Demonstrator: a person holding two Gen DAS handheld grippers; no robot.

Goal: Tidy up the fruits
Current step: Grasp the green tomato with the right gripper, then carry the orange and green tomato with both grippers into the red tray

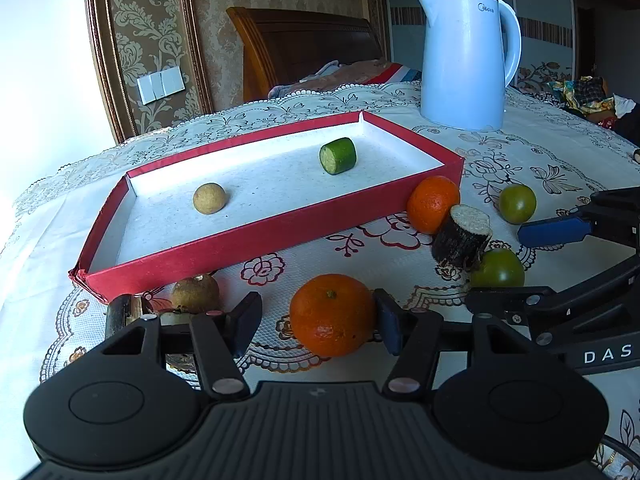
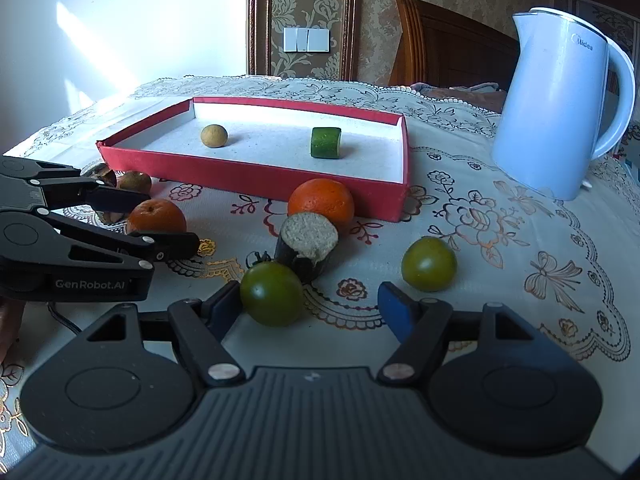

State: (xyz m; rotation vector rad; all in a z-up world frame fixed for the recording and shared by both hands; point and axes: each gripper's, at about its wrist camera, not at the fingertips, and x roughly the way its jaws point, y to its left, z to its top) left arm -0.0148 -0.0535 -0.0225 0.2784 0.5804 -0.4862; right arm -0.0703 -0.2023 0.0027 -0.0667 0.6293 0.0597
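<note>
- Lace tablecloth covers the table, a bed behind; the red tray lies ahead of my claws with a brown fruit and a cucumber piece inside.
- Left wrist view: my left claw brackets the near orange. Its right pad touches the skin, its left pad stands clear, so nothing is grasped.
- Right wrist view: my right claw is released. The dark green tomato sits against its left finger, with a wide gap to the right one.

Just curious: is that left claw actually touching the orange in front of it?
Touching: in the left wrist view, the left claw has one pad against the orange; the other stands clear.
</note>
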